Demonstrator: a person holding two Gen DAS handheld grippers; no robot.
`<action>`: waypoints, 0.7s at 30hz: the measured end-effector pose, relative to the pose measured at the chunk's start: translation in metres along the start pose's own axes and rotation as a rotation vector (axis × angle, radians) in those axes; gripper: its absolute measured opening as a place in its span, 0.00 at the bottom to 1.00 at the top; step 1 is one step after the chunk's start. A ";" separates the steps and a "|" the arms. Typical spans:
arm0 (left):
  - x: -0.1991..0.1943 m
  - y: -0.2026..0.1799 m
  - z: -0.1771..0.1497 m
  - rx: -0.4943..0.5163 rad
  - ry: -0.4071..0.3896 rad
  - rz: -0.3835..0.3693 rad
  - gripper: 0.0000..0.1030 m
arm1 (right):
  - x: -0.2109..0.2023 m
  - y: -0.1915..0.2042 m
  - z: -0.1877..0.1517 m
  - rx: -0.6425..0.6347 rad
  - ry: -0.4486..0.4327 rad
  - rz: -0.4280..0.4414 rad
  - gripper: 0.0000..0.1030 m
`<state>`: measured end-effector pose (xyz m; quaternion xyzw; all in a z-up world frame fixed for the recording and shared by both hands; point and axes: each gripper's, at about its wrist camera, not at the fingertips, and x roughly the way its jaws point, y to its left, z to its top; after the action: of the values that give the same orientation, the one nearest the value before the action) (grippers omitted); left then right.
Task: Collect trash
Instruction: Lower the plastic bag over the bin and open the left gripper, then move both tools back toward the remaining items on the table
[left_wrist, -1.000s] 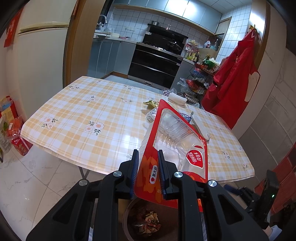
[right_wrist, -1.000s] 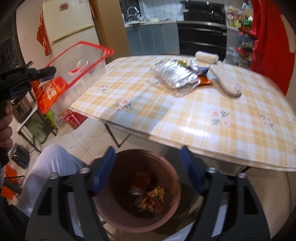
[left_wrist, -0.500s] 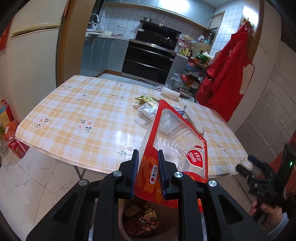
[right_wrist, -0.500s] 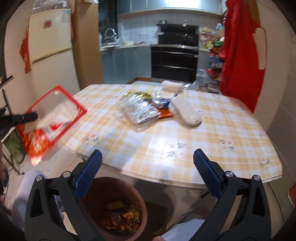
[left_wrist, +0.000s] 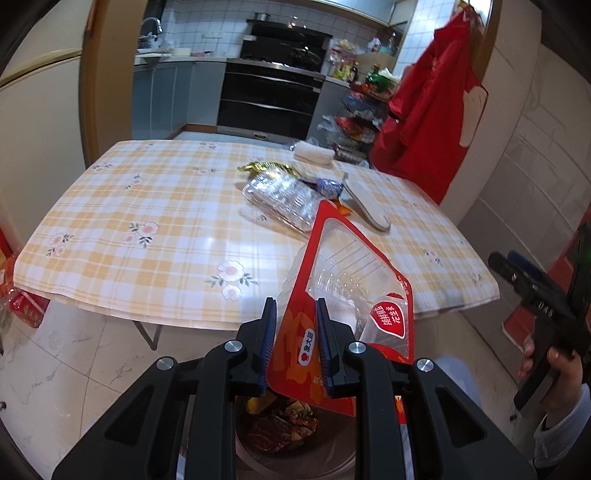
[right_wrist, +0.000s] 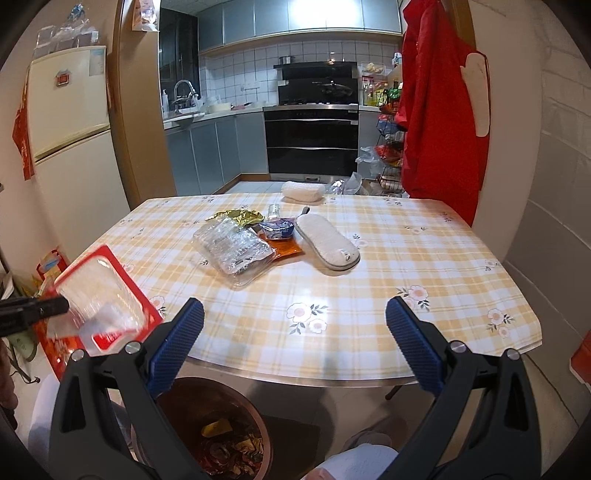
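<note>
My left gripper (left_wrist: 294, 347) is shut on a red snack bag with a clear window (left_wrist: 347, 295) and holds it above the brown trash bin (left_wrist: 280, 428). The bag also shows in the right wrist view (right_wrist: 103, 299), held off the table's left edge. My right gripper (right_wrist: 293, 336) is open and empty, in front of the table's near edge, above the bin (right_wrist: 221, 432), which holds wrappers. On the table lie a clear plastic tray (right_wrist: 234, 251), a gold wrapper (right_wrist: 236, 216), an orange wrapper (right_wrist: 284, 249) and a small blue wrapper (right_wrist: 277, 227).
The checked tablecloth table (right_wrist: 369, 295) also carries a white oblong pad (right_wrist: 328, 245) and a rolled white towel (right_wrist: 303, 192). A fridge (right_wrist: 70, 147) stands left. A red apron (right_wrist: 439, 110) hangs right. Kitchen cabinets and oven lie behind.
My right gripper has risen and tilted up from the bin toward the table. My left gripper has shifted a little with the red bag still in it; the right hand now shows in its view.
</note>
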<state>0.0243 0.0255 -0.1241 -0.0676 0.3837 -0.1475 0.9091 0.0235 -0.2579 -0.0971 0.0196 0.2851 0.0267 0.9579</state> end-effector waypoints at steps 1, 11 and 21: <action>0.002 -0.002 -0.001 0.008 0.010 -0.005 0.20 | 0.000 -0.001 0.000 0.000 0.000 -0.001 0.94; 0.008 -0.014 -0.009 0.056 0.041 -0.006 0.55 | 0.001 0.000 -0.004 -0.005 0.009 -0.002 0.94; -0.004 0.001 0.003 -0.007 -0.026 0.028 0.94 | 0.001 0.002 -0.006 -0.007 0.016 -0.006 0.94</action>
<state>0.0237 0.0276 -0.1194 -0.0674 0.3732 -0.1323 0.9158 0.0215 -0.2561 -0.1024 0.0152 0.2928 0.0251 0.9557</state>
